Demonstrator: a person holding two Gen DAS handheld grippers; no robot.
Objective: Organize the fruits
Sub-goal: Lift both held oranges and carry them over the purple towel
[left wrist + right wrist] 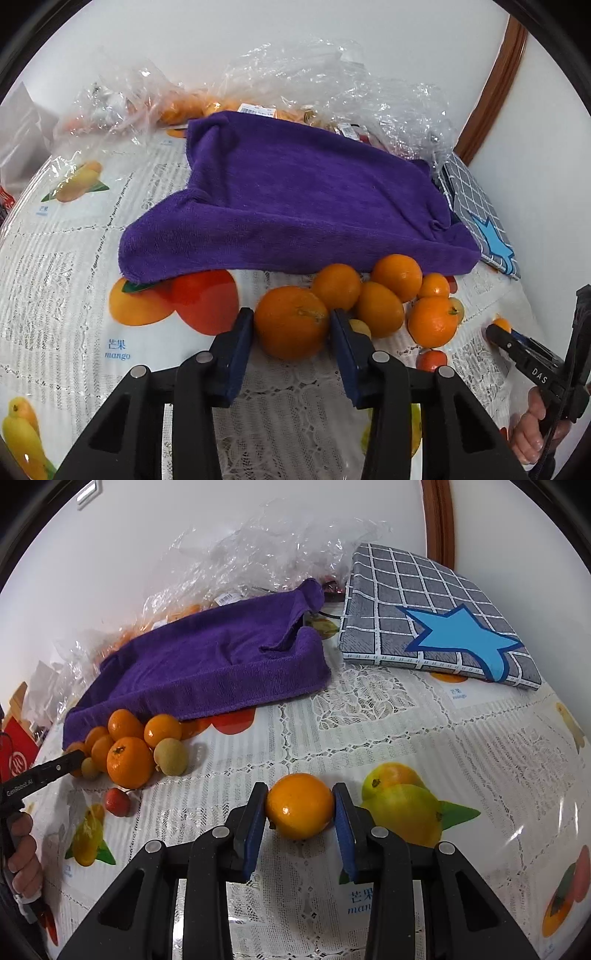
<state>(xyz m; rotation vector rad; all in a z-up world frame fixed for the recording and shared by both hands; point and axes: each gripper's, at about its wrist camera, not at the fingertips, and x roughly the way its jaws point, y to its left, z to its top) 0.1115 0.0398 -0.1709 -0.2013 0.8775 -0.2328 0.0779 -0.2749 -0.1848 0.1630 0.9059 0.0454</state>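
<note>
The left claw (291, 325) has its blue-padded jaws on either side of a large round orange (291, 323) and pressed to its skin, gripping it at the front of a cluster of fruit. The right claw (300, 806) is clamped on a smaller glossy orange citrus fruit (300, 805), well apart from that cluster and resting on or just above the surface; which, I cannot tell. The cluster of oranges (388, 295) lies just in front of the folded purple terry towel (295, 206), with two pale yellowish round fruits (170, 757) and a small red fruit (118, 801) at its edge. The towel hides part of the tablecloth's printed fruit. Behind the towel, crumpled clear plastic bags (295, 74) hold more orange fruit, hard to make out, with small unreadable price labels. Right of the towel lies a grey checked cushion with a blue star (436, 627). The white lace-pattern tablecloth (66, 266) reads "芒果 mango". The right claw's body shows "DAS", the left one's "GenRobot.AI".
</note>
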